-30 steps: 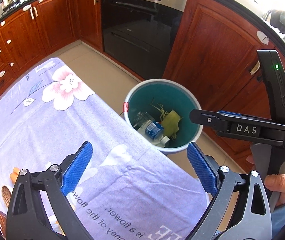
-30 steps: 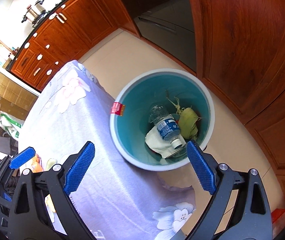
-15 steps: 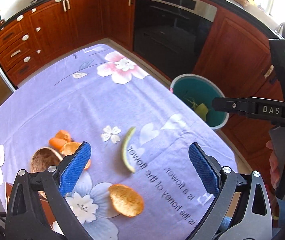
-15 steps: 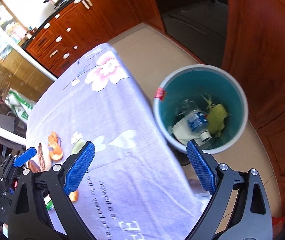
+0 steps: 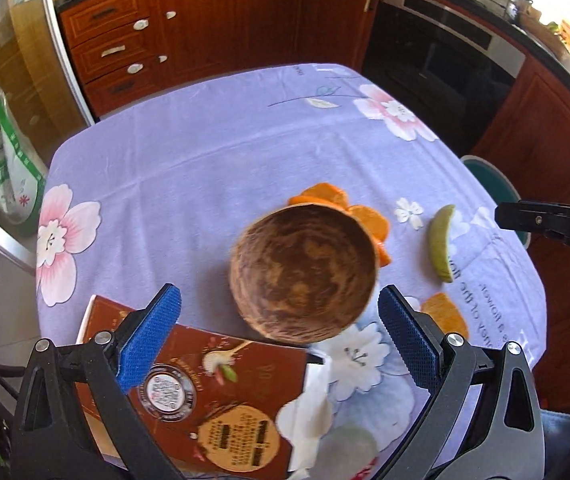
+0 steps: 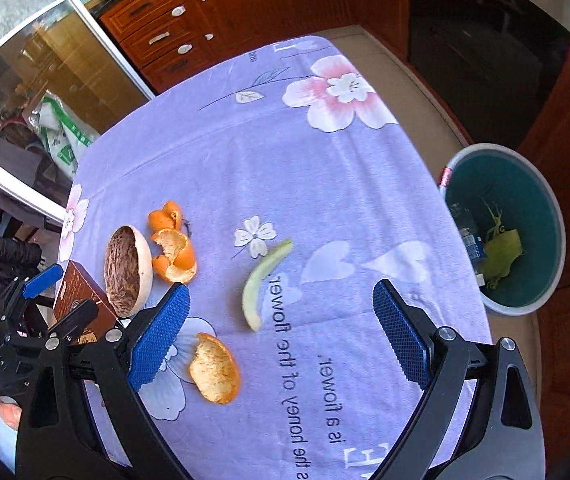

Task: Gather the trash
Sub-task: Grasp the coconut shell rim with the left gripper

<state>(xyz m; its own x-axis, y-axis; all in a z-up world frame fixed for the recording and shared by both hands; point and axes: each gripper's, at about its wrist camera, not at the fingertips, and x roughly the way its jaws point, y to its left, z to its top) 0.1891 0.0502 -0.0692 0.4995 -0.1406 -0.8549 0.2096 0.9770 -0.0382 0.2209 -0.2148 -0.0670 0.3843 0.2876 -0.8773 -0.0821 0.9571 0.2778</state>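
Observation:
My left gripper (image 5: 279, 336) is open and empty, just above and in front of a brown coconut half-shell (image 5: 303, 270) on the lilac flowered tablecloth (image 5: 205, 152). Orange peels (image 5: 365, 218) lie behind the shell, a green melon rind (image 5: 441, 242) to its right, another orange peel (image 5: 445, 314) nearer. My right gripper (image 6: 281, 332) is open and empty above the cloth, over the green rind (image 6: 263, 280) and an orange peel (image 6: 215, 368). The shell (image 6: 127, 270) and curled peels (image 6: 175, 248) lie to its left. The teal trash bin (image 6: 541, 304) stands on the floor at the right, holding a bottle and green scraps.
A brown printed box (image 5: 205, 400) and a crumpled white tissue (image 5: 309, 412) lie at the near table edge under my left gripper. Wooden cabinets (image 5: 205, 20) and a black oven (image 5: 437, 56) stand behind the table. The bin rim (image 5: 489, 176) shows past the table's right edge.
Both grippers have swung left, away from the bin and back over the table. The coconut shell, box and peels have come into view under the left gripper. Both stay open.

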